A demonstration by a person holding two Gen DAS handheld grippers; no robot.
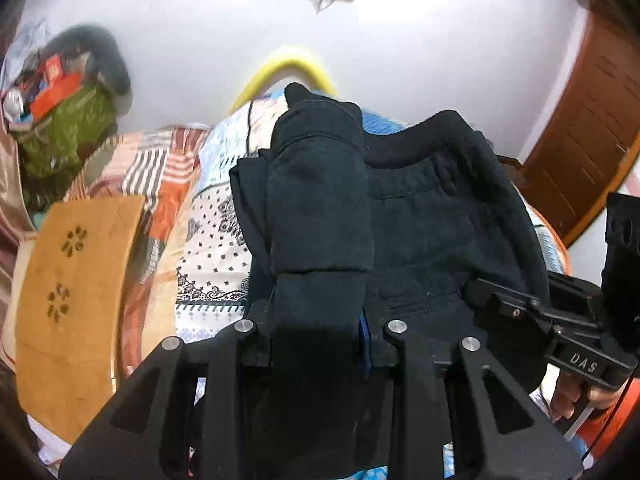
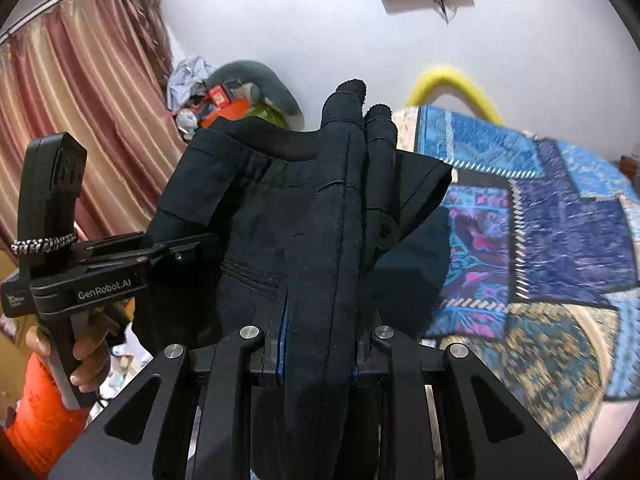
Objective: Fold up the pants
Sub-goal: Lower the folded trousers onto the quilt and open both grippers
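Observation:
The black pants (image 1: 436, 216) hang lifted above the bed, held at the waistband between both grippers. My left gripper (image 1: 320, 184) is shut on one end of the waistband; cloth wraps over its fingers and hides the tips. My right gripper (image 2: 356, 152) is shut on the other end of the pants (image 2: 248, 208), its fingers also draped in black cloth. The right gripper shows at the right of the left wrist view (image 1: 560, 320). The left gripper shows at the left of the right wrist view (image 2: 120, 268).
A patterned quilt (image 2: 540, 240) covers the bed below. A wooden board (image 1: 68, 300) lies at the left on a striped sheet (image 1: 160, 176). A cluttered pile with a green bag (image 1: 68, 128) stands by the wall. Curtains (image 2: 80, 100) hang left; a wooden door (image 1: 592, 112) is right.

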